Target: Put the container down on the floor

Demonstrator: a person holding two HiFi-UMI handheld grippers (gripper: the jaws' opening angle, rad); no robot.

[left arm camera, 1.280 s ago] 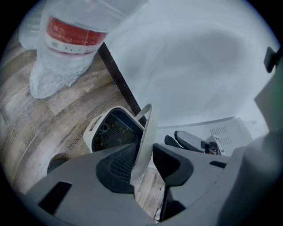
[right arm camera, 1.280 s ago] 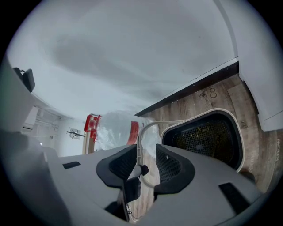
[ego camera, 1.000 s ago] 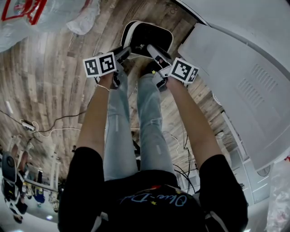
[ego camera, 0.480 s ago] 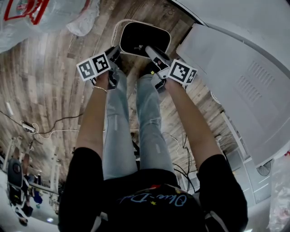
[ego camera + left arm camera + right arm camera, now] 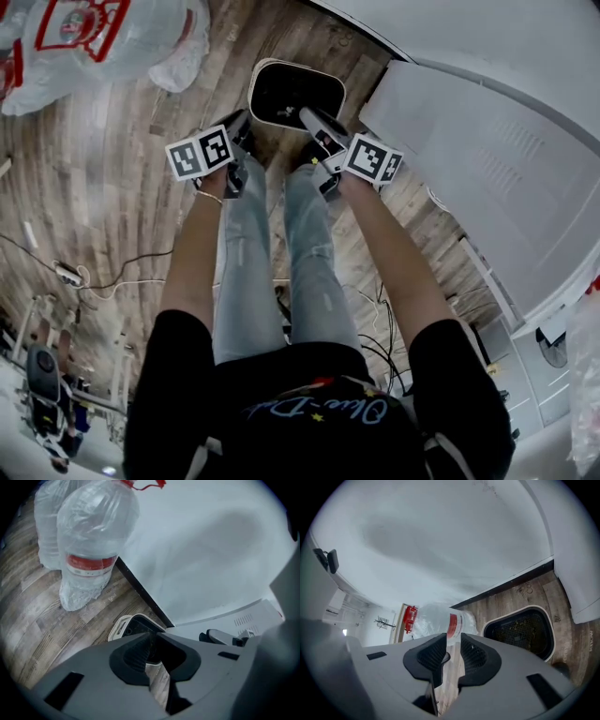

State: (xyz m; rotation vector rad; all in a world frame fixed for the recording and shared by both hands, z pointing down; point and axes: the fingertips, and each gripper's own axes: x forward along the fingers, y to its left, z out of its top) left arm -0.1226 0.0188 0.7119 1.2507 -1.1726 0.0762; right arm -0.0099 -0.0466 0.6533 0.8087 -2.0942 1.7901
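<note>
Person stood w/ both arms stretched straight down in front of the jeans-clad legs (image 5: 281, 253). The bare L forearm (image 5: 192, 253) and R forearm (image 5: 394, 262) ran approx. parallel, each hand wrapped round a gripper handle, w/ the L marker cube (image 5: 200, 152) and R marker cube (image 5: 371, 157) facing up. L gripper (image 5: 152, 638) pointed down and fwd; its jaws had just been closing, w/ only a slim gap left btwn the ribbed pads and nothing in it, so it gripped nothing. R gripper (image 5: 452, 641) also tilted down and fwd; its jaws had just closed a little but stood apart and empty, w/ bare floor showing btwn them. The white-rimmed, black-lined, round-cornered container (image 5: 292, 92) sat flat on the brown wood-plank floor (image 5: 112, 197), released. It lay just beyond the L gripper's tips, straight ahead and partly hidden behind them, and beyond and to the right of the R gripper's tips; neither gripper touched it. Clear crumpled plastic water bottles w/ red labels (image 5: 91, 541) stood further off, ahead-left of the L gripper, by the white wall's dark skirting. A big white vented panel (image 5: 487, 159) lay to the R gripper's right. Thin cables (image 5: 122, 267) trailed on the floor well behind the L gripper.
</note>
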